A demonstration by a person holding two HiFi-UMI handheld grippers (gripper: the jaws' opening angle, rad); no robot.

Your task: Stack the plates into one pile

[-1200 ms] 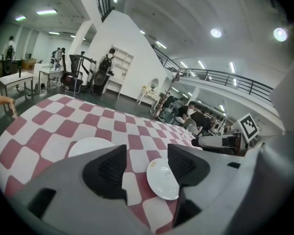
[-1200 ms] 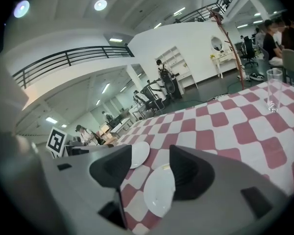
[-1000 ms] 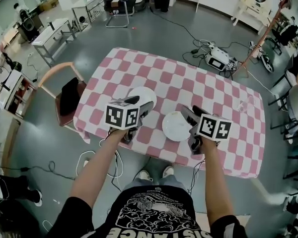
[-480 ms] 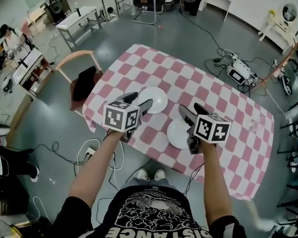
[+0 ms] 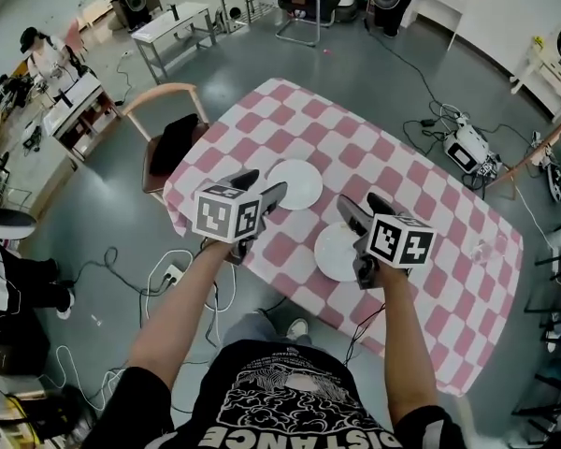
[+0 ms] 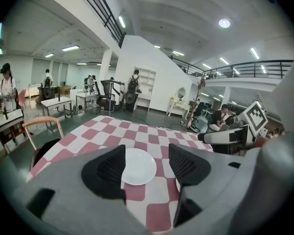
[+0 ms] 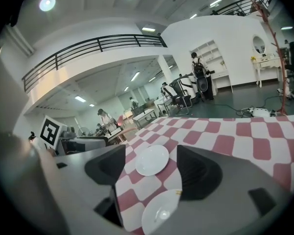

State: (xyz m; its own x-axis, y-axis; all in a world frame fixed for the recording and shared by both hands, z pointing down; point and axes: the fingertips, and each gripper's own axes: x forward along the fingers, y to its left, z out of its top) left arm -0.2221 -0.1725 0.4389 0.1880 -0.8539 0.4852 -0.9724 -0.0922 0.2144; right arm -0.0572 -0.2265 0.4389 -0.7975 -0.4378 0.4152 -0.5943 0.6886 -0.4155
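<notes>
While both grippers hover by the near edge of a table draped in soft pink-and-white checked cloth (image 5: 430, 251), two smooth, round white plates lie apart on it. The far plate (image 5: 297, 183) sits ahead of the left gripper (image 5: 262, 187), whose jaws stand wide and empty. The near plate (image 5: 335, 251) lies by the table edge, below the right gripper (image 5: 365, 206), whose jaws are opening and hold nothing. Bare cloth stretches to the right.

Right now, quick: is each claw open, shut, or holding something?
Left claw: open, holding nothing.
Right claw: opening wide, nothing held between its jaws.
</notes>
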